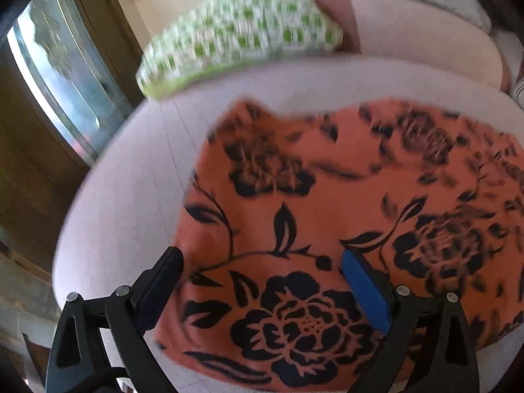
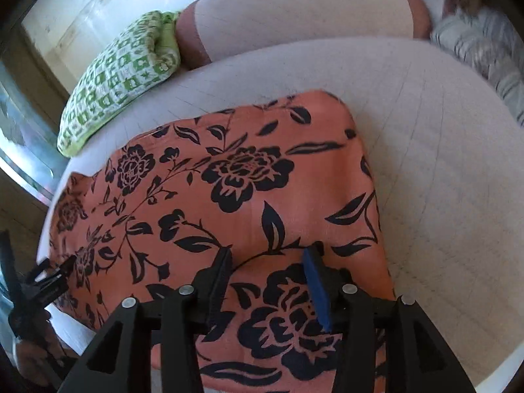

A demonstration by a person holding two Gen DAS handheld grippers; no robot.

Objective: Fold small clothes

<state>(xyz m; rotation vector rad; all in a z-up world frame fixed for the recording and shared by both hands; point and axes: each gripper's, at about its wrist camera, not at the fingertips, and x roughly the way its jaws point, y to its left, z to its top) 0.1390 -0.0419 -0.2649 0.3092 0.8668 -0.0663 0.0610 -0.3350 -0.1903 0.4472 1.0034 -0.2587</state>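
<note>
An orange cloth with black flowers [image 1: 327, 203] lies spread flat on a pale pink cushioned surface [image 1: 131, 180]; it also shows in the right wrist view [image 2: 229, 203]. My left gripper [image 1: 262, 258] is open and empty, hovering over the cloth's near left part. My right gripper [image 2: 268, 255] is open and empty over the cloth's near right part. The left gripper [image 2: 55, 271] shows at the cloth's left edge in the right wrist view.
A green and white checked pillow [image 1: 239, 32] lies at the far edge of the surface, also in the right wrist view [image 2: 121, 75]. A pink bolster [image 2: 294, 9] lies behind. Striped grey fabric [image 2: 484, 52] lies at far right. A window [image 1: 55, 75] stands left.
</note>
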